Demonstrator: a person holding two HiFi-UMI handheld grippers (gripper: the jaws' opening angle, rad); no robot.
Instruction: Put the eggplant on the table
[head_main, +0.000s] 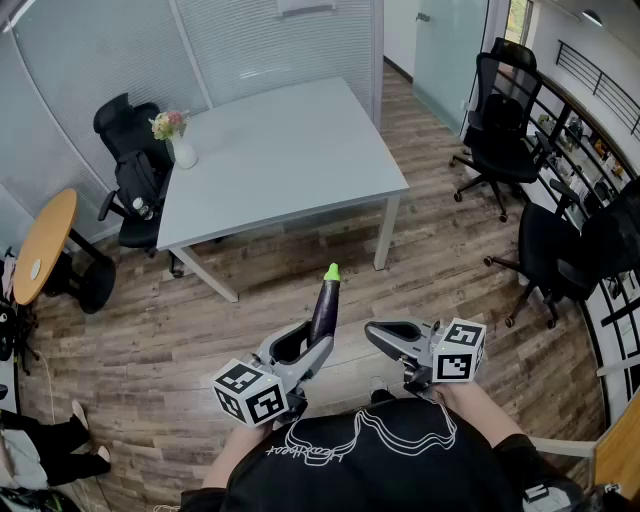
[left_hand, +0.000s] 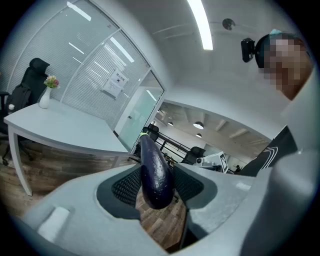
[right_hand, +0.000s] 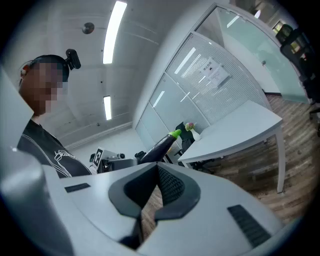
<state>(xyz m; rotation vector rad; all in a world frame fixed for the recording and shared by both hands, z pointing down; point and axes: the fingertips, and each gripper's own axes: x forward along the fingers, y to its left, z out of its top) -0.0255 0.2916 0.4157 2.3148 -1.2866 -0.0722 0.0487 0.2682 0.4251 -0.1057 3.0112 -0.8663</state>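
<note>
Left gripper: jaws wide, pads pressed on eggplant near its blunt end; green stem end points up and away. Right gripper: jaws together, empty, near the left. Both over wood floor, well apart from table. 1 vase at table corner.

Head view steeply downward, gripper views level, table common to all.

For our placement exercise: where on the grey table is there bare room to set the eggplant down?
Almost the whole table is bare, near edge to glass wall. Only its far left corner is taken, by the flower vase.
</note>
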